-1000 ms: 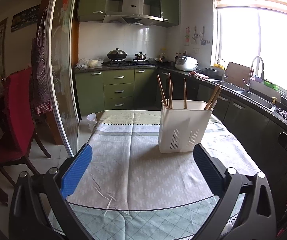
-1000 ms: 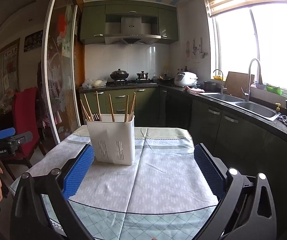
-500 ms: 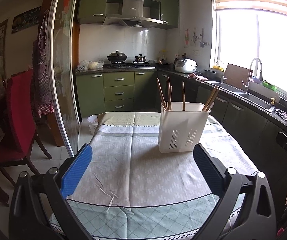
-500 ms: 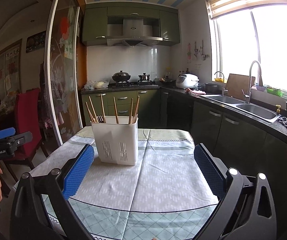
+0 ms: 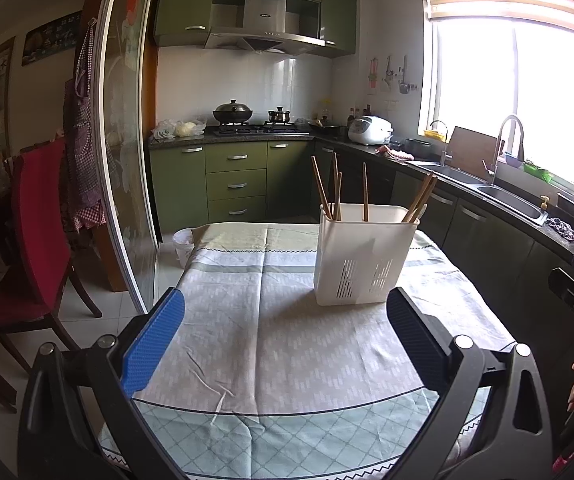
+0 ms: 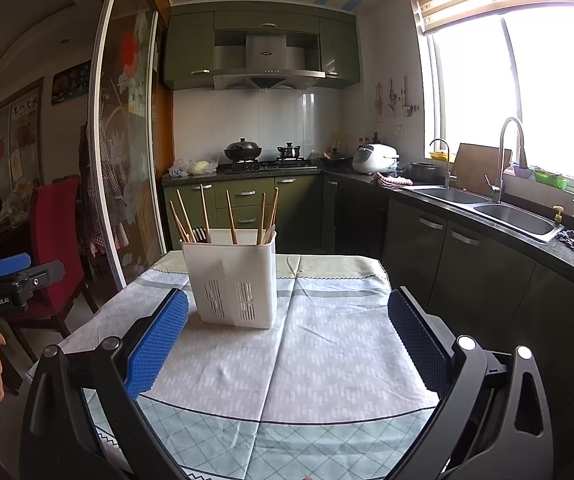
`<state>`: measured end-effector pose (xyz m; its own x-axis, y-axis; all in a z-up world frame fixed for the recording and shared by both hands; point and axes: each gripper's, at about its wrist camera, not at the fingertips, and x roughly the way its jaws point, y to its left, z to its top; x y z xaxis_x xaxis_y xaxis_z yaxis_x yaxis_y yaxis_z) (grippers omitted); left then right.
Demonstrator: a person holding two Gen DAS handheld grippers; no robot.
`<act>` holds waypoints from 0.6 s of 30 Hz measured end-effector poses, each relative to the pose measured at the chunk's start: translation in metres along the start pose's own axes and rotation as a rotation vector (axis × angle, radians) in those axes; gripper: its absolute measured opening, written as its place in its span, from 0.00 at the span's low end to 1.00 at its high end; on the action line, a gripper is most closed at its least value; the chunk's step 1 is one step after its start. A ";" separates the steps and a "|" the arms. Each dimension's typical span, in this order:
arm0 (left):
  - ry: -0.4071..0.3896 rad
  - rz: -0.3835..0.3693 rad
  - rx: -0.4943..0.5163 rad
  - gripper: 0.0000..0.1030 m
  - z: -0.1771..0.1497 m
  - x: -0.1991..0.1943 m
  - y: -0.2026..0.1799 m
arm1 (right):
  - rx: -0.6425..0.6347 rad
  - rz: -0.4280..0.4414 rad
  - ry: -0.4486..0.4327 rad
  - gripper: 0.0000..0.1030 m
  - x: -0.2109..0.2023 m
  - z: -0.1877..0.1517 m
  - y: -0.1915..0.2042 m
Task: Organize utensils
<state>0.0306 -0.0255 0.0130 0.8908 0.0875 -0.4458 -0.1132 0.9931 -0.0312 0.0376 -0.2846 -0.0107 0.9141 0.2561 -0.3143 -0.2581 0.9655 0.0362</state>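
Note:
A white slotted utensil holder stands upright on the table's cloth, with several wooden chopsticks sticking out of its top. It also shows in the right wrist view with the chopsticks. My left gripper is open and empty, held back from the holder above the near part of the table. My right gripper is open and empty, also short of the holder. The left gripper's body shows at the left edge of the right wrist view.
A red chair and a glass sliding door stand left of the table. Dark counters with a sink run along the right. Green cabinets and a stove are at the back. A white bin sits on the floor.
Both grippers have pulled back and risen a little, so the holder looks farther away. Both stay open and empty.

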 end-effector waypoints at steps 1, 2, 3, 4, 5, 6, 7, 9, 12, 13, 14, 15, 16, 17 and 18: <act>0.000 0.002 0.001 0.94 0.000 0.000 0.000 | 0.001 0.000 0.000 0.96 0.000 0.000 0.000; -0.001 0.003 0.001 0.94 0.000 0.000 0.000 | 0.001 0.002 0.000 0.96 0.000 0.000 0.000; -0.002 0.004 0.000 0.94 0.000 0.000 0.000 | 0.000 0.003 0.000 0.96 0.000 0.000 0.000; -0.001 0.005 0.000 0.94 0.000 0.000 0.000 | 0.000 0.002 -0.001 0.96 0.000 -0.001 0.000; 0.000 0.004 0.001 0.94 0.000 0.000 -0.001 | 0.001 0.002 0.001 0.96 0.000 0.000 0.000; 0.001 0.005 0.001 0.94 -0.001 0.000 -0.001 | 0.001 0.002 0.001 0.96 0.000 0.000 0.000; 0.001 0.006 0.002 0.94 -0.001 0.000 -0.001 | 0.001 0.003 0.000 0.96 0.000 -0.001 0.000; 0.003 0.010 0.005 0.94 -0.001 0.000 -0.002 | 0.000 0.002 0.002 0.96 0.001 -0.001 0.000; 0.002 0.017 0.008 0.94 0.000 0.000 -0.002 | 0.001 0.003 0.002 0.96 0.001 -0.001 0.001; 0.004 0.015 0.006 0.94 0.000 0.000 -0.002 | -0.001 0.002 0.002 0.96 0.001 -0.001 0.001; 0.004 0.014 0.003 0.94 0.000 0.000 -0.001 | 0.001 0.002 0.002 0.96 0.001 -0.001 0.001; 0.003 0.013 0.001 0.94 0.000 -0.001 -0.001 | 0.002 0.004 0.003 0.96 0.001 -0.001 0.001; 0.002 0.014 0.000 0.94 0.000 -0.001 0.000 | 0.003 0.004 0.003 0.96 0.001 -0.001 0.001; 0.002 0.015 -0.001 0.94 0.000 -0.001 0.000 | 0.002 0.003 0.003 0.96 0.002 -0.001 0.001; 0.002 0.015 -0.001 0.94 0.000 -0.001 0.001 | 0.002 0.004 0.003 0.96 0.002 -0.001 0.001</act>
<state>0.0295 -0.0247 0.0138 0.8883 0.1018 -0.4478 -0.1265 0.9916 -0.0255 0.0386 -0.2837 -0.0122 0.9123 0.2597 -0.3166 -0.2609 0.9645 0.0394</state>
